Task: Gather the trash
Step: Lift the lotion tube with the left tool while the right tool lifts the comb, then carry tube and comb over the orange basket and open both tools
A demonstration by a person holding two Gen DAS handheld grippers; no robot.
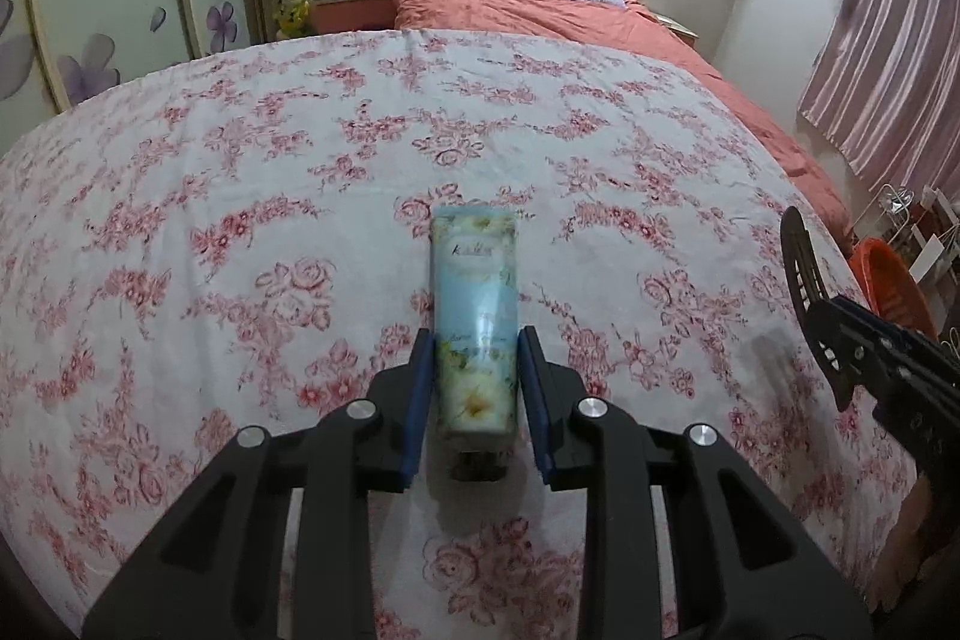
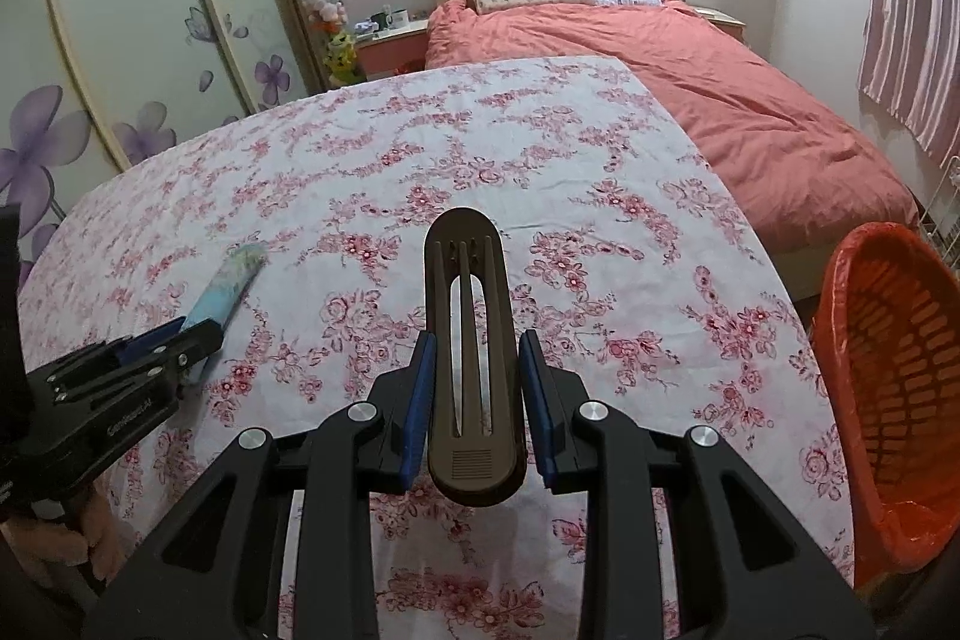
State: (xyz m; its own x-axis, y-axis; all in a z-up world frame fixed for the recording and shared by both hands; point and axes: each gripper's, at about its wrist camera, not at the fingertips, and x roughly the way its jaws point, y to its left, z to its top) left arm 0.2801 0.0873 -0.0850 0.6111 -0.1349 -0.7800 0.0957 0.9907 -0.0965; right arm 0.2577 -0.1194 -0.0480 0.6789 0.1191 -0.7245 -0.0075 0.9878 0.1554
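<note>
Above the pink-rose floral tablecloth, my left gripper clamps a pale-blue flowered plastic tube low on its likely soft, light body, while my right gripper pinches a stiff brown slotted plastic comb near its base.

Tube label: cursive brand, illegible. Left gripper side lettering: blurred.

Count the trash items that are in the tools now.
2. A tube sits between the left tool's pads; a dark slotted piece is in the right tool.
</note>
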